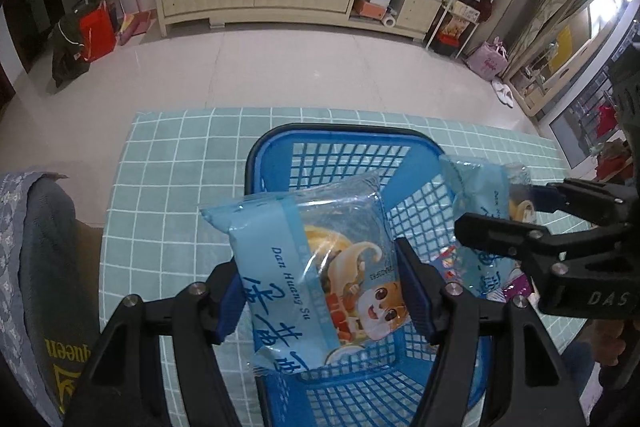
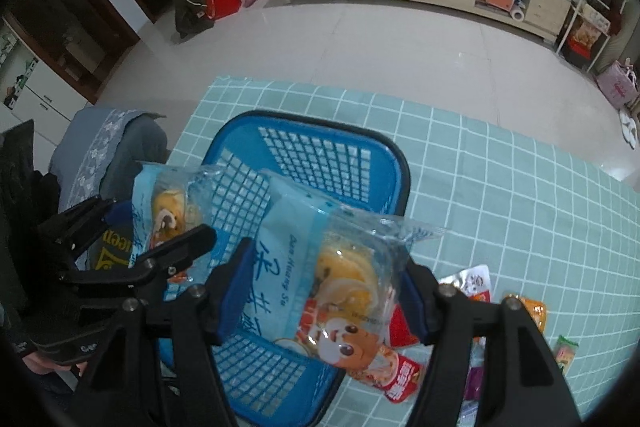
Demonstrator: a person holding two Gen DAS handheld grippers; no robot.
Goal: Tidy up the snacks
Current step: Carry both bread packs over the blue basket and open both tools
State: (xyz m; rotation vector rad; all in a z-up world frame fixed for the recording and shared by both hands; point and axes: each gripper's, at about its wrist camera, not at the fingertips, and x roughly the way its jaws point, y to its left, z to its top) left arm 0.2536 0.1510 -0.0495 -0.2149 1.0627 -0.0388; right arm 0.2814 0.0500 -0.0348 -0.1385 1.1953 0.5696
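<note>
Both claws, left gripper (image 1: 320,291) and right gripper (image 2: 320,291), I'm clamping pastry packs (image 1: 316,267) above empty basket (image 1: 348,135); loose snacks (image 2: 404,371) beside right claw waiting.

The left tongs (image 1: 320,291) point steeply downward, their two blue pads (image 1: 416,291) pressed against the sides of a pastry pack (image 1: 316,267), which sits clamped between them. The right tongs (image 2: 320,293) point down just as steeply and likewise grip a second pack (image 2: 332,279) by its sides between blue pads (image 2: 234,291). Both pairs stand about half spread, held at that width by the packs. The two tongs hang side by side, near each other: in the left wrist view the right tongs (image 1: 516,203) reach in from the right edge, and in the right wrist view the left tongs (image 2: 160,223) reach in from the left.
</note>
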